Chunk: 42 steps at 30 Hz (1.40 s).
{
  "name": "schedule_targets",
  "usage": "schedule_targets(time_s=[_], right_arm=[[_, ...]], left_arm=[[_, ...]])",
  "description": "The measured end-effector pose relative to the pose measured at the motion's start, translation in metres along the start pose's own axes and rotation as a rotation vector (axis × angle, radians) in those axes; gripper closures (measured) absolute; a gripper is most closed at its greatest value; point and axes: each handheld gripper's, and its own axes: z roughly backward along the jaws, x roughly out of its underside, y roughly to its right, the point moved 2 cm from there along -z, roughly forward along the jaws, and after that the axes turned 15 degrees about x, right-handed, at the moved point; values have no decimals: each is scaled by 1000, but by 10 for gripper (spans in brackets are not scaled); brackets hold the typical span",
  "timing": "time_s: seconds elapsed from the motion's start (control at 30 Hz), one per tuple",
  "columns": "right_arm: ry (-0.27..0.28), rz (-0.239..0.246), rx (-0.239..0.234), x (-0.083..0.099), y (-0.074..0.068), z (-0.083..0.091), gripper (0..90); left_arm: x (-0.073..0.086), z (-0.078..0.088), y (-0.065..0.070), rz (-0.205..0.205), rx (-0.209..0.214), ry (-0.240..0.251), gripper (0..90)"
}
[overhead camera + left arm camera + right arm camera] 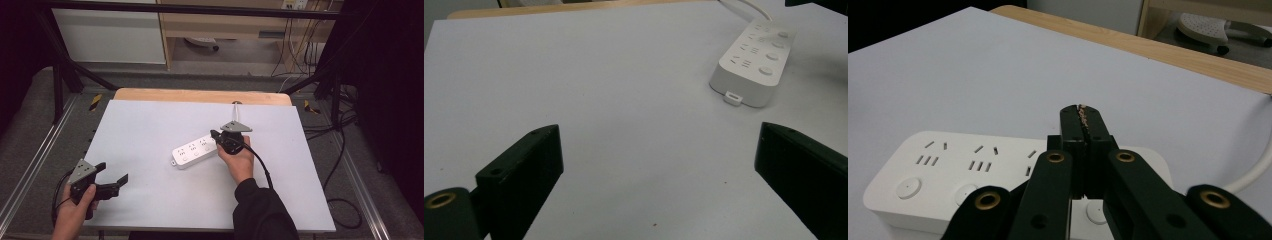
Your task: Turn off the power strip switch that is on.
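right tool (1083, 120) closed over power strip (195, 151) (contact unclear); left tool (116, 174) apart.

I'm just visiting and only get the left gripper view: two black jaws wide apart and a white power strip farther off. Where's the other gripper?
Observer: The right gripper is at the power strip, over its cord end, held in the person's right hand.
Operator: Is it open like mine?
Observer: No. In the right gripper view its jaws are pressed together, above the strip's third socket.
Operator: Is it holding anything?
Observer: Nothing visible between them; whether they touch the strip I cannot tell.
Operator: Where's my gripper on the table?
Observer: The left gripper is at the near left corner of the white tabletop, apart from the strip.
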Motion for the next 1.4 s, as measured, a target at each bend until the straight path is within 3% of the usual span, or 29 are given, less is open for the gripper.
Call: schedule_targets(time_s=[0.47,0.73,0.83,1.4], right_arm=[[-26,15,-19,13,-13,-10,900],[-53,-27,-26,17,-15,-7,900],[-61,-22,-26,21,-16,-5,900],[-33,8,-12,29,-24,0,900]], left_arm=[[0,1,-1,-1,1,1,53],[0,0,-1,0,0,2,53],[0,0,-1,1,0,0,53],[0,0,-1,-1,0,1,53]])
